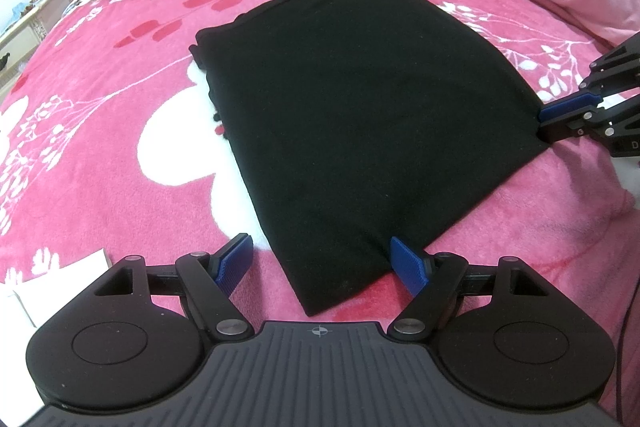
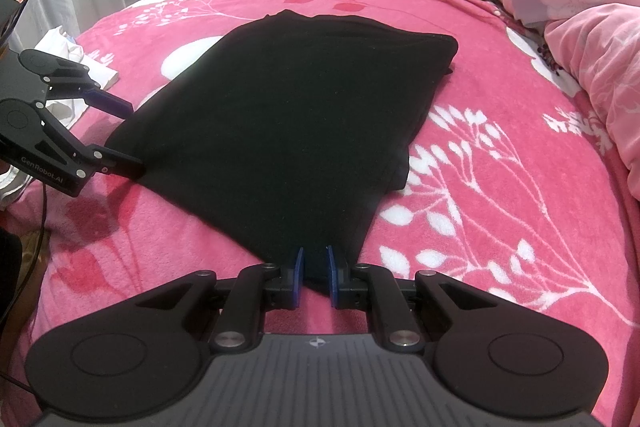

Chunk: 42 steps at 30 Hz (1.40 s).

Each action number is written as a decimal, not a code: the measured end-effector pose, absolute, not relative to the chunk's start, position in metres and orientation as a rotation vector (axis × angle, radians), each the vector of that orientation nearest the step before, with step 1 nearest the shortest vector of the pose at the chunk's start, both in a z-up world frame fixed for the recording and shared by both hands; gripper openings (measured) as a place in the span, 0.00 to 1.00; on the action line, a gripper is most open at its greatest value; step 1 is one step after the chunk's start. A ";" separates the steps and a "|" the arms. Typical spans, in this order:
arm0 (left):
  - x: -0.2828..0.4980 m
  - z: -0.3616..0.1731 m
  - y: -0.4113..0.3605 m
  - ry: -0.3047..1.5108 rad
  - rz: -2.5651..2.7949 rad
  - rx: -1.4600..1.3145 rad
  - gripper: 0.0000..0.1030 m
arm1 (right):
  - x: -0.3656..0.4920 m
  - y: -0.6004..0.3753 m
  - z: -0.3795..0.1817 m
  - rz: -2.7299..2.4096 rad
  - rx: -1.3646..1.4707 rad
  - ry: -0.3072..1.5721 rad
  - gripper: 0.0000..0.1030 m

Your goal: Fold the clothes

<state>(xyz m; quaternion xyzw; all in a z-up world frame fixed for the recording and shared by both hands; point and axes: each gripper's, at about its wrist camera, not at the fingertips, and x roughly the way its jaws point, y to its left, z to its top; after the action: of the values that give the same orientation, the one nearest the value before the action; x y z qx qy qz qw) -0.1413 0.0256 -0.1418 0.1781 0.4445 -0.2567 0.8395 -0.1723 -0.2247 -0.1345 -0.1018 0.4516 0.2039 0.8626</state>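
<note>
Left hand-held gripper (image 1: 324,263) stands released, its wide jaws straddling the near corner of the folded black garment (image 1: 360,115). Right hand-held gripper (image 2: 314,273) pinches another corner on the bed (image 2: 500,187).

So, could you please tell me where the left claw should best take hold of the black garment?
Probably the near corner of the black garment, approached from the bed's near edge. That corner already lies between the open left claw fingers, flat on the blanket, and mirrors the corner the right claw pinches.
</note>
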 end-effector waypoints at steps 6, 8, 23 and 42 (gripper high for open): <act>-0.142 -0.142 0.025 0.940 -0.540 0.376 0.75 | -0.173 -0.225 -0.135 0.428 -0.218 0.946 0.12; -0.141 -0.142 0.025 0.941 -0.539 0.375 0.75 | -0.173 -0.225 -0.135 0.429 -0.218 0.946 0.12; -0.142 -0.142 0.025 0.941 -0.540 0.377 0.75 | -0.174 -0.225 -0.135 0.430 -0.221 0.945 0.12; -0.139 -0.143 0.027 0.941 -0.545 0.378 0.75 | -0.173 -0.225 -0.135 0.432 -0.224 0.945 0.12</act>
<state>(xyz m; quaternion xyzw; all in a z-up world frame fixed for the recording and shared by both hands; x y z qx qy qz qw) -0.1391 0.0269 -0.1431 0.1785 0.4450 -0.2577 0.8389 -0.1730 -0.2251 -0.1347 -0.1066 0.4505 0.2061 0.8621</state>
